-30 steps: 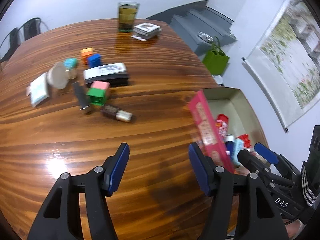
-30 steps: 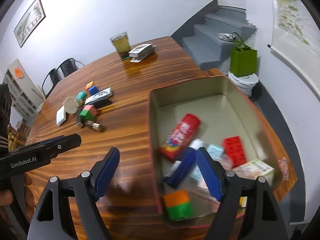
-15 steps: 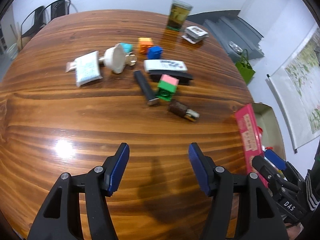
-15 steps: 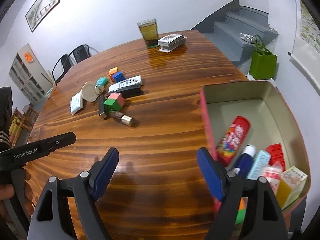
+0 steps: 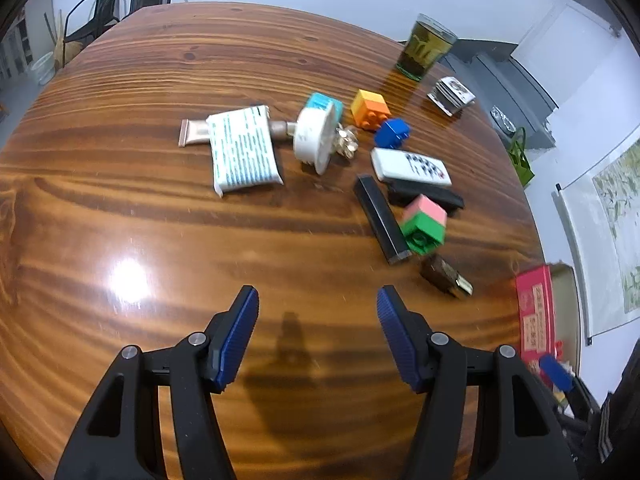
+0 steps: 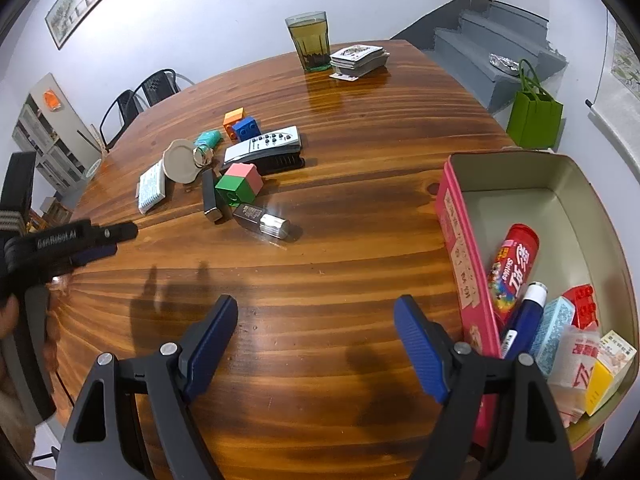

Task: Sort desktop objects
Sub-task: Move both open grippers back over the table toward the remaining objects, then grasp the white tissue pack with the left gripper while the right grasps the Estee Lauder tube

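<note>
My left gripper (image 5: 316, 312) is open and empty above the bare wood, short of a cluster of loose objects: a white tissue pack (image 5: 242, 150), a white round lid (image 5: 314, 138), a white remote (image 5: 410, 165), a black bar (image 5: 382, 218), a pink-green block (image 5: 424, 224) and a small brown bottle (image 5: 446, 276). My right gripper (image 6: 316, 336) is open and empty just left of the pink tin box (image 6: 460, 248). The box holds a red tube (image 6: 514, 264), a red brick (image 6: 584, 304) and several other items. The left gripper also shows in the right wrist view (image 6: 100, 236).
A glass of tea (image 6: 309, 42) and a deck of cards (image 6: 358, 58) stand at the table's far side. Orange (image 5: 370, 108) and blue (image 5: 392, 133) blocks lie beyond the remote. A green bag (image 6: 534, 120) and grey stairs are off the table's right edge. Chairs stand far left.
Both grippers swung left, away from the tin box toward the cluster of loose objects. The box slid to the right edge of both views. Both stayed open.
</note>
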Action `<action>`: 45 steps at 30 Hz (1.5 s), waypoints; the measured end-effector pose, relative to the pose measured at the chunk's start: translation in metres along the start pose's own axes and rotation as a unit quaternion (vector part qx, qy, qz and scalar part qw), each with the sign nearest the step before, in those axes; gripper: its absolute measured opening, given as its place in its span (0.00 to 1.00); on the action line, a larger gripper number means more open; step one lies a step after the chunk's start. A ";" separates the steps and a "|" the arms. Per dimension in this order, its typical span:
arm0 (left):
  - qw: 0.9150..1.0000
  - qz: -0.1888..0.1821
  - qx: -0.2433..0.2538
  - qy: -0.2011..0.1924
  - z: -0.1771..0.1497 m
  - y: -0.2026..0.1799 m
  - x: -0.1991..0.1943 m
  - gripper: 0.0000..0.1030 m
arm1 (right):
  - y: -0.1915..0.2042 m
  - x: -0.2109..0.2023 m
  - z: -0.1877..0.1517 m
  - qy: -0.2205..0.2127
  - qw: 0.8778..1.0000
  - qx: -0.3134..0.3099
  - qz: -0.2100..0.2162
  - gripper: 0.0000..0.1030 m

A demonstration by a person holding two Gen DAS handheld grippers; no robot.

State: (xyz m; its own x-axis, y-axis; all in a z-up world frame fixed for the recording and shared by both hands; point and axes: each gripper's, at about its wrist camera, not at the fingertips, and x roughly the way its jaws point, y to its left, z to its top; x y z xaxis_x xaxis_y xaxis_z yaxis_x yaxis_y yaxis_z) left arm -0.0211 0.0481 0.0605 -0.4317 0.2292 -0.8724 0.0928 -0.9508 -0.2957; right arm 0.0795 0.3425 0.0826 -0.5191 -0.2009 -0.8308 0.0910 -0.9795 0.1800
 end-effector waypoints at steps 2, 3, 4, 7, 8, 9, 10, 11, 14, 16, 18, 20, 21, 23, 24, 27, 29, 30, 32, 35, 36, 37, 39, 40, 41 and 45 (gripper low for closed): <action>1.000 -0.002 -0.006 -0.002 0.011 0.006 0.005 0.66 | 0.000 0.004 0.002 0.004 1.000 0.003 -0.004 0.81; 1.000 -0.002 -0.009 -0.003 0.015 0.009 0.008 0.66 | -0.001 0.006 0.002 0.006 1.000 0.006 -0.006 0.81; 1.000 -0.001 -0.012 -0.002 0.022 0.013 0.012 0.66 | -0.001 0.007 0.003 0.008 1.000 0.008 -0.009 0.81; 1.000 0.005 -0.013 -0.003 0.037 0.021 0.021 0.66 | -0.002 0.013 0.005 0.013 1.000 0.014 -0.013 0.81; 1.000 0.009 -0.013 -0.003 0.042 0.024 0.026 0.66 | -0.003 0.015 0.006 0.014 1.000 0.015 -0.015 0.81; 1.000 0.012 -0.013 -0.002 0.046 0.026 0.029 0.66 | -0.003 0.016 0.008 0.015 1.000 0.017 -0.016 0.81; 1.000 0.012 -0.014 -0.002 0.051 0.029 0.032 0.66 | -0.003 0.019 0.009 0.016 1.000 0.019 -0.017 0.81; 1.000 0.014 -0.014 -0.002 0.056 0.031 0.036 0.66 | -0.003 0.021 0.011 0.017 1.000 0.020 -0.017 0.81; 1.000 0.020 -0.015 -0.005 0.067 0.037 0.045 0.66 | -0.001 0.028 0.015 0.021 0.999 0.020 -0.017 0.81; 1.000 0.024 -0.018 -0.006 0.074 0.041 0.051 0.66 | 0.001 0.034 0.019 0.024 0.999 0.019 -0.016 0.81; 0.999 0.025 -0.019 -0.005 0.080 0.044 0.057 0.66 | 0.004 0.038 0.021 0.026 0.999 0.017 -0.015 0.81; 0.999 0.028 -0.017 -0.005 0.084 0.045 0.062 0.66 | 0.007 0.043 0.023 0.030 0.999 0.015 -0.014 0.81; 0.999 0.030 -0.015 -0.005 0.087 0.046 0.065 0.66 | 0.008 0.046 0.024 0.031 0.999 0.014 -0.014 0.81; 0.999 0.033 -0.013 -0.006 0.090 0.046 0.070 0.66 | 0.009 0.050 0.026 0.035 0.999 0.012 -0.014 0.81; 0.999 0.034 -0.012 -0.006 0.092 0.047 0.072 0.67 | 0.010 0.052 0.027 0.036 0.999 0.011 -0.014 0.81; 0.999 0.038 -0.009 -0.006 0.096 0.049 0.078 0.66 | 0.011 0.058 0.029 0.039 0.999 0.010 -0.015 0.81; 0.999 0.041 -0.008 -0.005 0.097 0.051 0.080 0.66 | 0.011 0.061 0.031 0.040 0.999 0.010 -0.014 0.81; 0.999 0.043 -0.005 -0.008 0.097 0.050 0.080 0.67 | 0.012 0.062 0.032 0.041 0.999 0.010 -0.014 0.81; 0.999 0.052 0.008 -0.009 0.098 0.048 0.081 0.66 | 0.013 0.066 0.035 0.042 0.999 0.007 -0.011 0.81; 0.998 0.057 0.027 -0.012 0.097 0.045 0.082 0.61 | 0.017 0.071 0.038 0.041 0.999 -0.002 -0.007 0.81; 0.998 0.059 0.030 -0.013 0.096 0.043 0.082 0.57 | 0.019 0.072 0.039 0.040 0.999 -0.007 -0.005 0.81; 0.997 0.061 0.038 -0.013 0.095 0.042 0.082 0.53 | 0.021 0.074 0.040 0.039 0.999 -0.012 -0.004 0.81; 0.997 0.060 0.045 -0.014 0.093 0.039 0.081 0.52 | 0.025 0.077 0.043 0.037 0.999 -0.020 0.001 0.81; 0.997 0.058 0.047 -0.014 0.092 0.039 0.080 0.52 | 0.026 0.078 0.045 0.036 0.999 -0.023 0.003 0.81; 0.997 0.057 0.050 -0.016 0.090 0.038 0.078 0.52 | 0.027 0.079 0.047 0.035 0.999 -0.026 0.004 0.81; 0.996 0.055 0.061 -0.027 0.083 0.032 0.066 0.51 | 0.033 0.087 0.054 0.032 0.999 -0.043 0.005 0.73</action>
State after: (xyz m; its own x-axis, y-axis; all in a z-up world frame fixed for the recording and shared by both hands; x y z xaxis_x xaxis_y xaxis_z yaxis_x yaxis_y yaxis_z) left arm -0.1213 0.0151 0.0261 -0.4731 0.1142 -0.8736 0.0334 -0.9885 -0.1473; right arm -0.0086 0.2940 0.0450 -0.4622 -0.2092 -0.8618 0.1704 -0.9746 0.1452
